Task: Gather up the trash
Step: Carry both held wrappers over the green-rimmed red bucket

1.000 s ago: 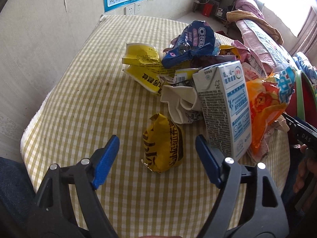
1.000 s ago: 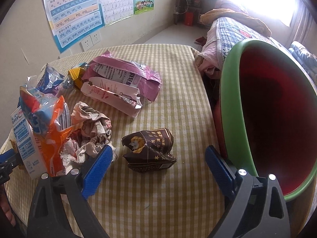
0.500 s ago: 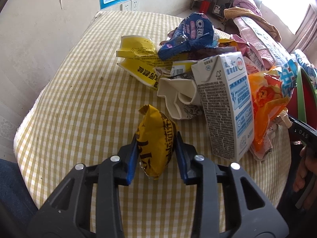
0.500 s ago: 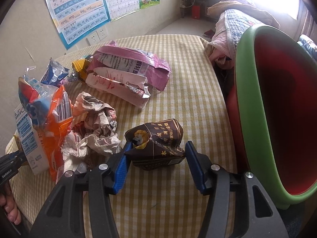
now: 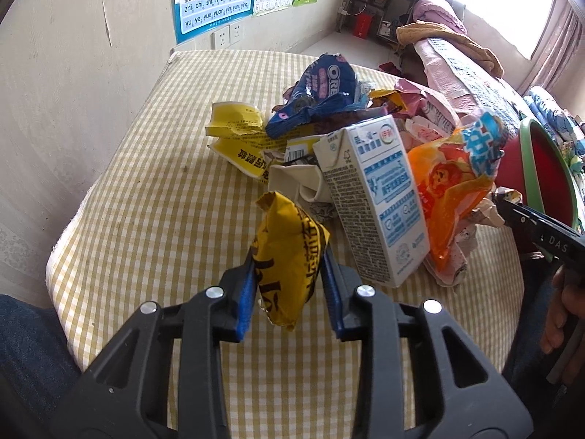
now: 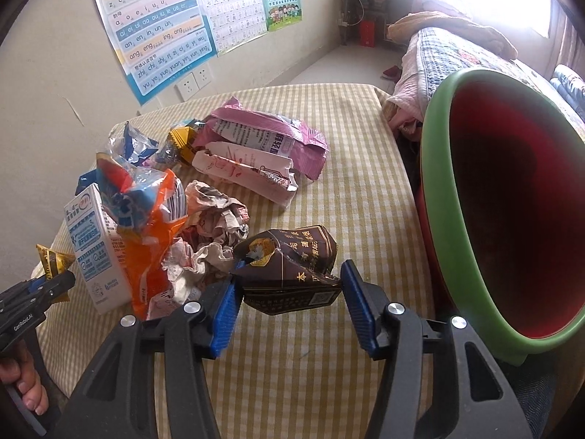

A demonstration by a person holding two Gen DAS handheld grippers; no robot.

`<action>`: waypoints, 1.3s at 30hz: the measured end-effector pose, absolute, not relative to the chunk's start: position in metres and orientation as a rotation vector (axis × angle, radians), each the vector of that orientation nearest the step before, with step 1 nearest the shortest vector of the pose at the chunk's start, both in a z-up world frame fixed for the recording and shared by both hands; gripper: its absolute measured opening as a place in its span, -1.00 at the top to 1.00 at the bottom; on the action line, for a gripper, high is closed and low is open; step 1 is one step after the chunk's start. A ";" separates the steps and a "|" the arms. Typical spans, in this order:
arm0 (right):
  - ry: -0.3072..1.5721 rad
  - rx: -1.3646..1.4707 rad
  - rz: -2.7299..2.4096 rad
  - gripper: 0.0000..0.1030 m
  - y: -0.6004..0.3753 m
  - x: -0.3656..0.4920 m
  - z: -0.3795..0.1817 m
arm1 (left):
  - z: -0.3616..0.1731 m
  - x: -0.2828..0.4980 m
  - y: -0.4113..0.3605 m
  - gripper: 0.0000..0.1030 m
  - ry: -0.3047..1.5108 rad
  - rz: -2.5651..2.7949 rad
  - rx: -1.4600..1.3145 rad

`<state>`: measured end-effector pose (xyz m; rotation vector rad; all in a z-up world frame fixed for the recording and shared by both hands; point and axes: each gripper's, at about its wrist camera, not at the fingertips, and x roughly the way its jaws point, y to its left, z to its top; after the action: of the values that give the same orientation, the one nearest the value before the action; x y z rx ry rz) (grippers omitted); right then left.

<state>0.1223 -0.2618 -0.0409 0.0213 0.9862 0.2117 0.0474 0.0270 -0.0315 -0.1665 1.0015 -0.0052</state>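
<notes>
Left wrist view: left tool [image 5: 289, 285] clamped on the yellow wrapper [image 5: 289, 256], just off the worktop [image 5: 153, 197]; swing it wide past the milk carton [image 5: 376, 197]. Right tool [image 6: 289, 292] pinches the dark crushed packet [image 6: 289, 267]; carry it over the green rim of the bin [image 6: 435, 197], clear of crumpled paper [image 6: 215, 216].

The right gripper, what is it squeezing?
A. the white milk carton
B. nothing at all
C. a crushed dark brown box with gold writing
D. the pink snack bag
C: in the right wrist view the blue pads of the right gripper press on both sides of the crushed dark brown box, while the milk carton and the pink bag lie apart on the checked tablecloth.
</notes>
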 end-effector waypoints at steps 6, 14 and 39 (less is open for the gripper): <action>0.959 0.040 0.217 -0.01 -0.267 0.115 -0.028 | -0.017 0.042 0.015 0.39 0.987 -0.050 -0.159; 0.914 0.078 0.215 -0.01 -0.280 0.109 -0.009 | -0.002 0.045 -0.009 0.38 0.973 -0.113 -0.162; 0.814 0.144 0.083 -0.01 -0.381 0.093 0.022 | 0.058 0.089 -0.156 0.38 0.893 -0.425 -0.055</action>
<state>0.0929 -0.3808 0.0221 0.1441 0.8143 0.0834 0.0894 -0.1557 0.0581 -0.0555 0.8932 -0.4252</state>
